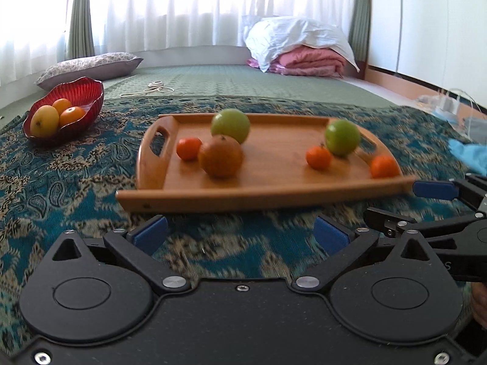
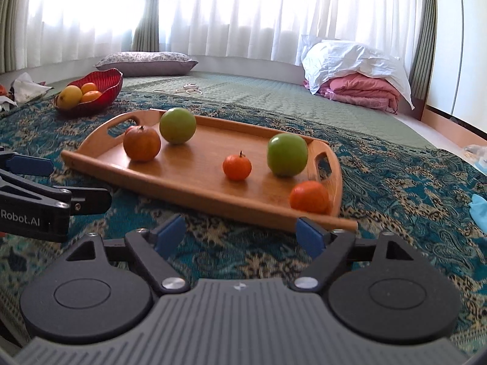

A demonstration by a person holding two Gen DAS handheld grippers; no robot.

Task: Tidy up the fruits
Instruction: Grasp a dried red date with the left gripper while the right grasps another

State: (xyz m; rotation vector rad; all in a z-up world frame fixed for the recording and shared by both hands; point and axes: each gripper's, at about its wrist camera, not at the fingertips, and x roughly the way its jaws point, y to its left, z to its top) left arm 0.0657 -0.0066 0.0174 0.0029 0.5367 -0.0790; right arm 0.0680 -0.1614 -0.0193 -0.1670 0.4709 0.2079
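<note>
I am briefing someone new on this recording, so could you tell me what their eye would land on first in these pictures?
Most likely the wooden tray in the middle of the patterned blue cloth, with two green apples and several orange fruits loose on it. Next, the red bowl of yellow and orange fruit, beyond the tray's left end. Both grippers, left and right, hover open and empty just short of the tray's near edge.

Bright light comes through white curtains (image 2: 243,9) across the top of the frame. Below them lies a green mat (image 2: 258,94), with a flat pillow (image 2: 146,60) upper left and pink folded blankets (image 2: 362,89) upper right
</note>
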